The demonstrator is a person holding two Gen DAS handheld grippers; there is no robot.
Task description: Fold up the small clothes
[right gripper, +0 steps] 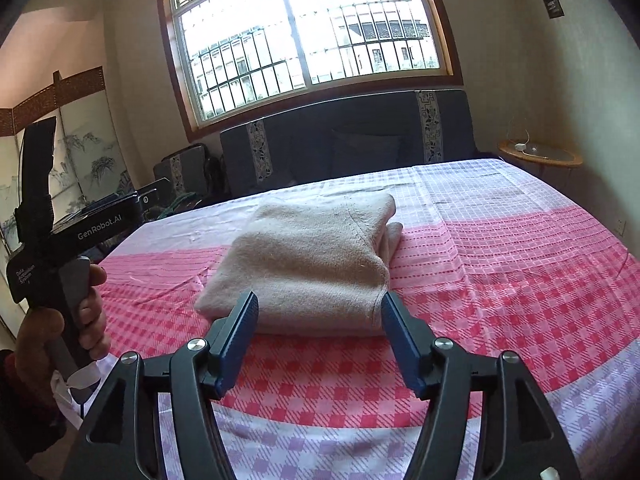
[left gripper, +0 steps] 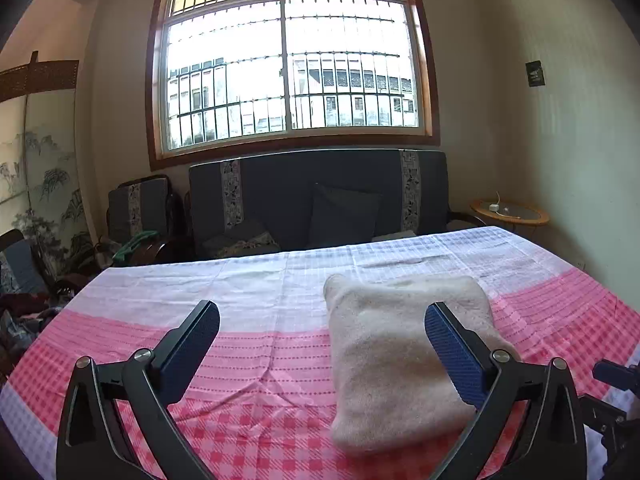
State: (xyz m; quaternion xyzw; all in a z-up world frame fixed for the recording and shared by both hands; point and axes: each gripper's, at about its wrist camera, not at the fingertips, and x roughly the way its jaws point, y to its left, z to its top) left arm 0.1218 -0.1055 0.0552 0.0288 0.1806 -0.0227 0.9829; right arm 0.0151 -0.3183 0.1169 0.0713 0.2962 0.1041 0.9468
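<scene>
Left gripper [left gripper: 322, 340]: jaws spread wide, empty; beige folded garment [left gripper: 400, 360] lies on the checked cloth [left gripper: 240, 360], under its right finger. Right gripper [right gripper: 319, 334]: jaws apart, empty, just short of the bundle's near edge. Fold looks complete; lift both clear without snagging.

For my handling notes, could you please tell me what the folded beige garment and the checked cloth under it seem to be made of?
Folded beige garment: probably wool or fleece knit, matte, with a fuzzy nap and soft rounded folds. Checked cloth: looks like thin woven cotton, matte, with sharp creases and a woven grid.
</scene>
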